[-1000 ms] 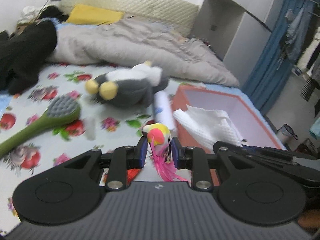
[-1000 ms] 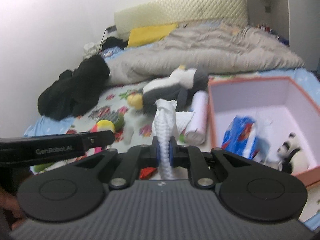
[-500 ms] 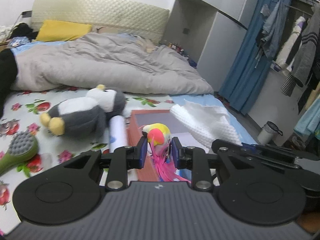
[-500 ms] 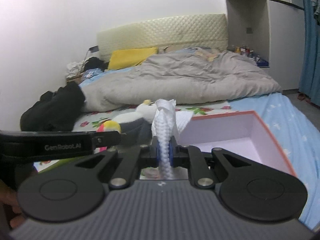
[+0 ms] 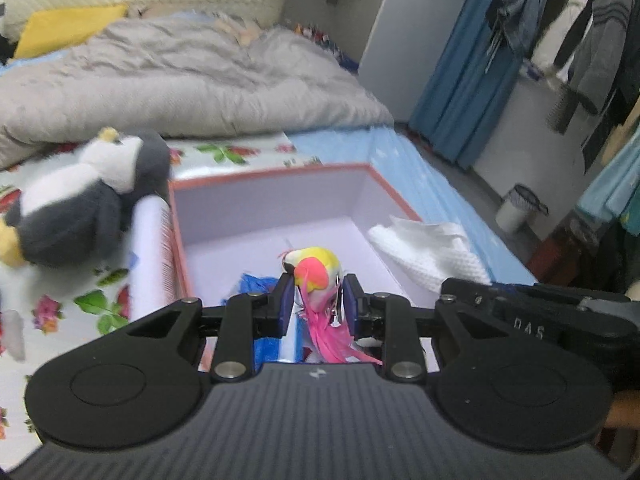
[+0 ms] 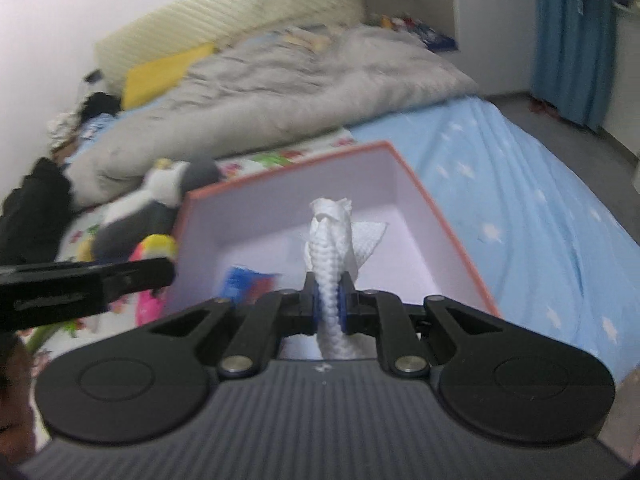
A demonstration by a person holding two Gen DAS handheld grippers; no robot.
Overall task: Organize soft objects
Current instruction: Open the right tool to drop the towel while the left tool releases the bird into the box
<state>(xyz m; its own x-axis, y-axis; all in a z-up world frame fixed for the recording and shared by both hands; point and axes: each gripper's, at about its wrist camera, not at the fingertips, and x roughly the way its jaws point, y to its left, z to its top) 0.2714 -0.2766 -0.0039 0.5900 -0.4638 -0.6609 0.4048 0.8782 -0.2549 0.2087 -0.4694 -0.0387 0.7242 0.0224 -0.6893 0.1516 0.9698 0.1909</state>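
Observation:
My left gripper (image 5: 314, 300) is shut on a small yellow, pink and white feathered toy (image 5: 314, 268) and holds it over the near end of the orange-rimmed box (image 5: 280, 174). My right gripper (image 6: 329, 306) is shut on a white textured cloth (image 6: 330, 240) and holds it over the same box (image 6: 440, 216). The cloth also shows at the right in the left wrist view (image 5: 424, 246). A blue packet (image 6: 244, 280) lies inside the box. A grey and white penguin plush (image 5: 80, 200) lies on the bed left of the box.
A white roll (image 5: 150, 248) lies against the box's left wall. A grey duvet (image 5: 180, 76) covers the far half of the bed. Black clothes (image 6: 32, 208) lie at the far left. A blue sheet (image 6: 540, 184) and the bed edge are to the right.
Both grippers have moved right and forward over the box, still holding the toy and the cloth. The box interior now fills the middle of both views.

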